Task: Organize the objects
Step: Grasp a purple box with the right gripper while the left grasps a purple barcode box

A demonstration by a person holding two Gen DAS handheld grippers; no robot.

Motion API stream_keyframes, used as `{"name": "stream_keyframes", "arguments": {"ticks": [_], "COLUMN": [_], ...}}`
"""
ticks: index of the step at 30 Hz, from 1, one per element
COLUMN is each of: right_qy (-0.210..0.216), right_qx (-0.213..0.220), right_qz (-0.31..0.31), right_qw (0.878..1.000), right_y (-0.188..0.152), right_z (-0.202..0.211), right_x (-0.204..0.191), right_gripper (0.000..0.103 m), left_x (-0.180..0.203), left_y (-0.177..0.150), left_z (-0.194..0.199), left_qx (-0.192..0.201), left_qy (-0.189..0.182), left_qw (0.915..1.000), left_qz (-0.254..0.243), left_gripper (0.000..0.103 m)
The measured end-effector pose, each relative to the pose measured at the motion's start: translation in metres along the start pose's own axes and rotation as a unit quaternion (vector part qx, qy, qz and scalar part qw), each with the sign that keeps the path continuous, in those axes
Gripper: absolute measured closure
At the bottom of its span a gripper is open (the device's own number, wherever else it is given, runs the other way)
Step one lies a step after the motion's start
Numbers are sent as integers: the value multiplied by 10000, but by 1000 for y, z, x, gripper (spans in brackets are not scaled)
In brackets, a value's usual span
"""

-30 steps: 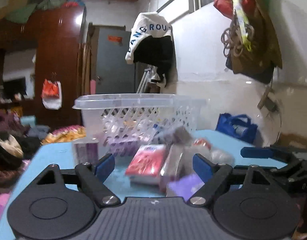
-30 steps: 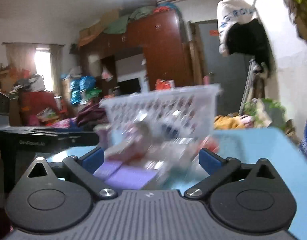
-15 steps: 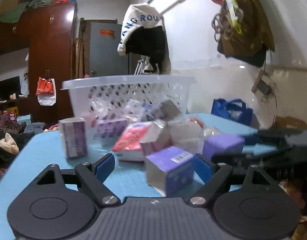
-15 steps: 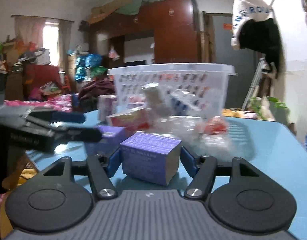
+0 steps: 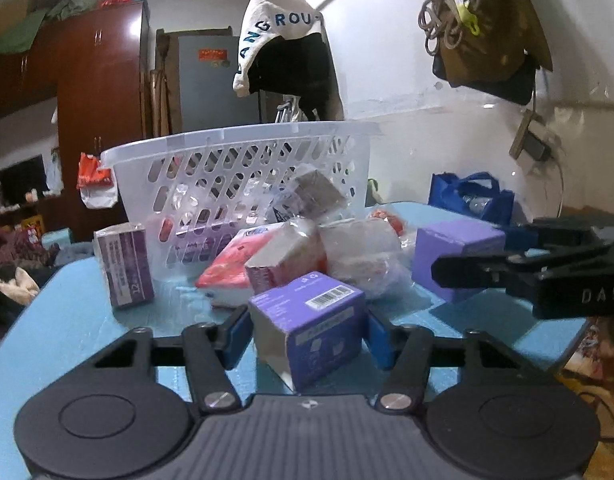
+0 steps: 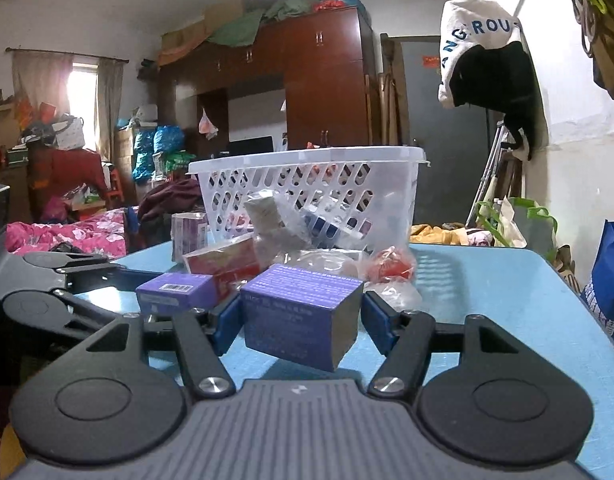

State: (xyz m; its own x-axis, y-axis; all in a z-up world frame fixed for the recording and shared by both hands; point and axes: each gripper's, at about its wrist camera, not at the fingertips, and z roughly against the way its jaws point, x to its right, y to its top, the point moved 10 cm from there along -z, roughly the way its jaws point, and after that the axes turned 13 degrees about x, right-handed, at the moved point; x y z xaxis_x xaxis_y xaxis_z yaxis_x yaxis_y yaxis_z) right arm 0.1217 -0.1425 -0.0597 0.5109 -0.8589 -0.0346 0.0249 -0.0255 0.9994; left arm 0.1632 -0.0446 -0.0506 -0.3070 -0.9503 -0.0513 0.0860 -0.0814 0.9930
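Note:
A white lattice basket [image 5: 243,168] stands at the back of the blue table [image 5: 59,320]; it also shows in the right wrist view [image 6: 307,184]. In front of it lies a pile of wrapped packets and boxes [image 5: 291,248]. My left gripper [image 5: 307,336] is shut on a purple box with a barcode [image 5: 311,320]. My right gripper [image 6: 301,320] is shut on another purple box [image 6: 303,312], held slightly above the table. Each gripper shows in the other's view, the right one [image 5: 547,268] and the left one [image 6: 67,288].
A small purple carton [image 5: 125,268] stands upright left of the pile. A red and white packet [image 5: 243,264] lies in the middle. A blue bag [image 5: 471,196] sits past the table's right edge. Clothes hang on the wall behind.
Both grippers came forward to the pile and closed, each on a purple box. The right box now hangs a little above the table.

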Motion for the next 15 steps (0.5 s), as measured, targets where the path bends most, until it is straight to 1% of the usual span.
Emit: {"name": "stream_keyframes", "arguments": {"ticks": [4,9,15], "right_qy": [5,-28,-26], "right_qx": [-11,9,122], "right_qz": [16,31,87], "right_qw": [10000,10000,9999], "right_y": [-1,-1,5], "right_z": [0,0,3], "right_x": [-1,-1,-4], "right_gripper": [36,36,36], "left_x": [-9,-22,-41], "left_y": [7,20,29], "left_z": [14,26,32], "left_qx": [332,590,684], "left_qy": [127,162,304], "left_qw": [9994,9981,9971], "left_qz": [-45,31,148], "left_gripper": [41,41,41]}}
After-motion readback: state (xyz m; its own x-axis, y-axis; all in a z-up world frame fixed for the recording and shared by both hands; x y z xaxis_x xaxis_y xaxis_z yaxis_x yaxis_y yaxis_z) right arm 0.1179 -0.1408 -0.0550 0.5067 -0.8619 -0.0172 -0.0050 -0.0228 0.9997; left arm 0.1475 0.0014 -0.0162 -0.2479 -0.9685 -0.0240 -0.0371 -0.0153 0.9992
